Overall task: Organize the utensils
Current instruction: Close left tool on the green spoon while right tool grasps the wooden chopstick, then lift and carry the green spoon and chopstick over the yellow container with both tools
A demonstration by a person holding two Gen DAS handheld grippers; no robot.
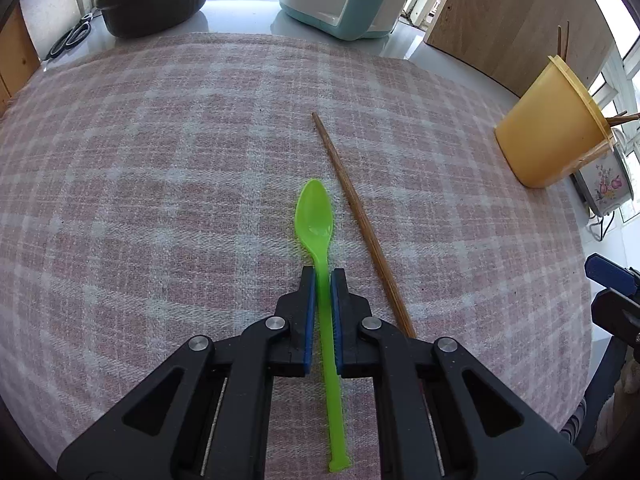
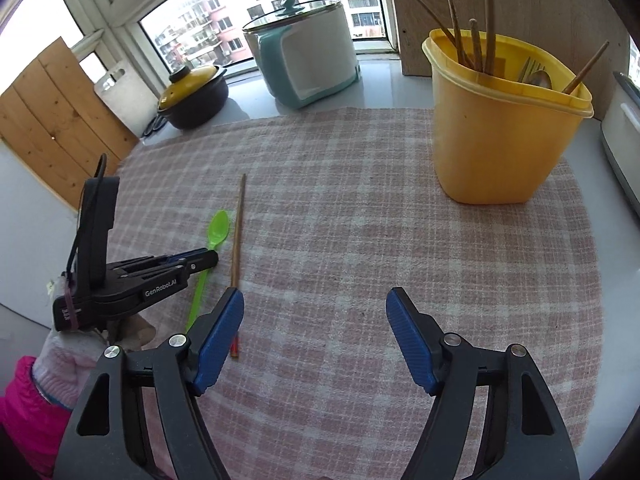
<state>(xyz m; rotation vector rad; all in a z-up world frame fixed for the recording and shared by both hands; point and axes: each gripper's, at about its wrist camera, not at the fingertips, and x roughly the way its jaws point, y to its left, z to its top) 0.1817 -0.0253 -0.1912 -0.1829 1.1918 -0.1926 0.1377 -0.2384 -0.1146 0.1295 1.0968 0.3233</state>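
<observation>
A pink and white checked cloth (image 1: 160, 200) fills most of both views, spread over a pale grey counter (image 2: 380, 84). At the upper right of the right wrist view a yellow tub (image 2: 496, 132) stands upright on the cloth, holding several wooden chopsticks (image 2: 472, 36) and some metal cutlery (image 2: 536, 76); in the left wrist view the same tub (image 1: 552, 132) sits at the right edge. Behind the cloth, at the top centre, stands a white and teal cooker (image 2: 308, 56) with a glass lid, and to its left a dark pot (image 2: 196, 100) with a yellow lid.

The right gripper (image 2: 316, 328) fills the lower part of its own view, its blue-padded jaws spread wide over bare cloth with nothing between them. The left gripper (image 1: 323, 296) occupies the bottom centre of its view and appears at the left of the right wrist view (image 2: 208, 258), held by a hand (image 2: 76, 356) in a white knitted glove. Its jaws stand nearly closed on either side of the handle of a green plastic spoon (image 1: 318, 236), pads just at the handle; whether they are pressing on it cannot be told. The spoon lies flat on the cloth, bowl pointing away beyond the fingertips, handle end running back under the gripper toward the bottom of the frame.

A single wooden chopstick (image 1: 360, 220) lies on the cloth just right of the spoon, angled from upper centre to lower right; its near end lies beside the right gripper's left finger (image 2: 236, 264).
</observation>
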